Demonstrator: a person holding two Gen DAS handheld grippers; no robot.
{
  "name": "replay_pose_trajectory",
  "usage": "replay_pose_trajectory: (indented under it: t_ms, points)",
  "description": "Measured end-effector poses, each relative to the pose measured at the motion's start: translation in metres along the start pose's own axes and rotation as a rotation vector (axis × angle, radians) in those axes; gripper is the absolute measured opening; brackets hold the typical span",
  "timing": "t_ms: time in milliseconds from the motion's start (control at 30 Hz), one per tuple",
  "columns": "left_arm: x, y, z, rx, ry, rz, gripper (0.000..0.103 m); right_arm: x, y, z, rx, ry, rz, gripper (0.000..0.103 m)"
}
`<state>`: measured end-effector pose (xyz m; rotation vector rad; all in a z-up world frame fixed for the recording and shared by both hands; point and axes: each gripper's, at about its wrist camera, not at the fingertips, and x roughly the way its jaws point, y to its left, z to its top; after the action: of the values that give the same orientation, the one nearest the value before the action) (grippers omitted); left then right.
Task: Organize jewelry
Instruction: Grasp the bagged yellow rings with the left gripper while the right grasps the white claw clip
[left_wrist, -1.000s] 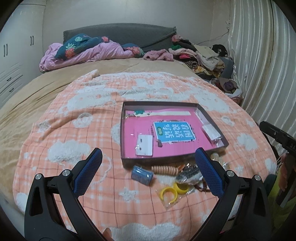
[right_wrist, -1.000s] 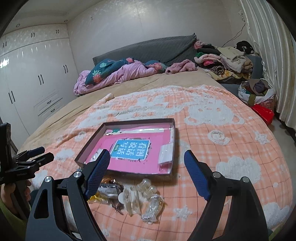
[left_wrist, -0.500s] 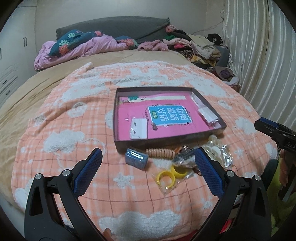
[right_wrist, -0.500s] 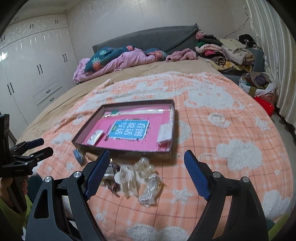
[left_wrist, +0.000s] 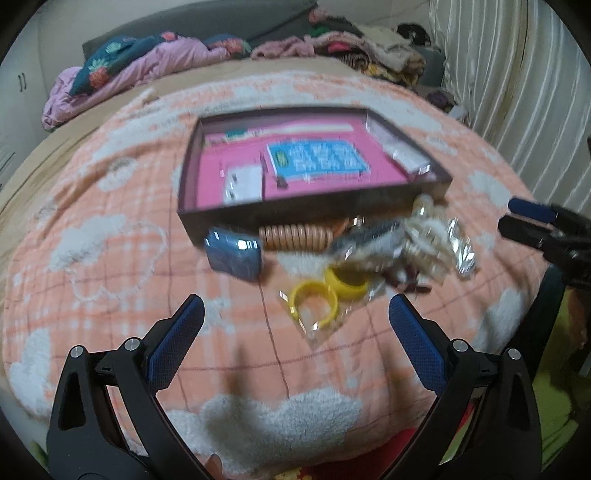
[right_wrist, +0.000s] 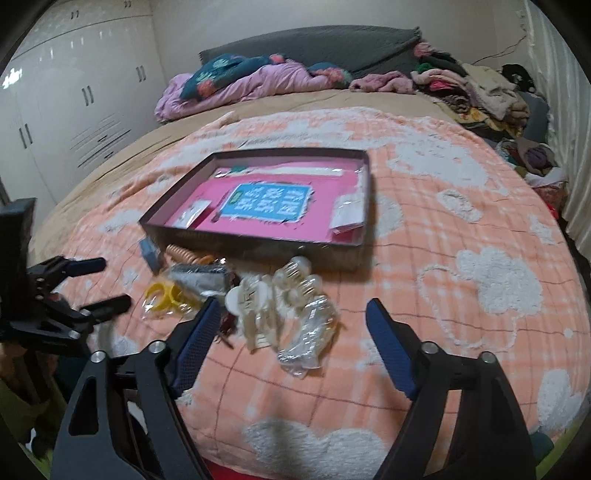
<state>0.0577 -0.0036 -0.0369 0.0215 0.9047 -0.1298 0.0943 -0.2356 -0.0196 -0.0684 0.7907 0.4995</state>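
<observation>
Surface: peach checked blanket (left_wrist: 122, 266) with white fluffy clouds, spread on a bed.
Box: one shallow dark box (left_wrist: 295, 212) with pink lining, open, lying flat mid-blanket.
Box contents: one blue printed card (left_wrist: 317, 160) in the centre; one small white card (left_wrist: 242, 182) at its left; one clear packet (left_wrist: 404, 157) along the right wall; one long pale strip (left_wrist: 295, 129) along the far wall.
Loose jewelry: all on the blanket just beside the box's near wall, outside it.
Blue pouch: one, small, in clear wrap (left_wrist: 233, 253), touching the box's near left corner.
Coil band: one, peach spiral (left_wrist: 295, 236), against the box wall.
Yellow rings: two (left_wrist: 328, 295), in one clear bag, nearest the left gripper.
Dark packet: one, grey-black in plastic (right_wrist: 199, 275), between coil and clear bags.
Clear bags: heap of pale beads or shells (right_wrist: 288, 306), count cannot be told, blurred.
Reddish piece: one small dark-red item (left_wrist: 410, 282) under the heap, kind unclear.
Left gripper: (left_wrist: 293, 314) fingers wide apart, nothing between them, above the blanket near the yellow rings.
Right gripper: (right_wrist: 291, 325) jaws closing but pads well apart; the clear-bag heap lies between them in view, not touched.
Background: one pink quilt (right_wrist: 236, 88), one clothes pile (right_wrist: 476, 88), white wardrobe doors (right_wrist: 66, 110).
</observation>
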Motion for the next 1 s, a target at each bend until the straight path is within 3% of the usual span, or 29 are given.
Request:
replay_pose_trajectory:
  t_ms: [200, 467, 533, 667, 800, 1000]
  points:
    - [0.015, -0.004, -0.008, 0.027, 0.029, -0.007, 0.094, 0.015, 0.007, -0.005, -0.021, 0.051, 0.039, 0.065]
    - [0.035, -0.010, -0.003, 0.066, 0.037, -0.019, 0.093, 0.027, 0.011, -0.008, -0.025, 0.085, 0.061, 0.062]
    - [0.041, -0.013, 0.000, 0.076, 0.037, -0.028, 0.091, 0.029, 0.011, -0.008, -0.026, 0.090, 0.065, 0.061]
    - [0.050, -0.018, 0.004, 0.100, 0.030, -0.050, 0.077, 0.035, 0.012, -0.006, -0.027, 0.103, 0.080, 0.055]
    - [0.058, -0.021, 0.008, 0.115, 0.029, -0.061, 0.076, 0.044, 0.017, -0.006, -0.040, 0.127, 0.105, 0.046]
    - [0.060, -0.022, 0.007, 0.126, 0.026, -0.075, 0.073, 0.063, 0.024, -0.003, -0.065, 0.157, 0.100, 0.042]
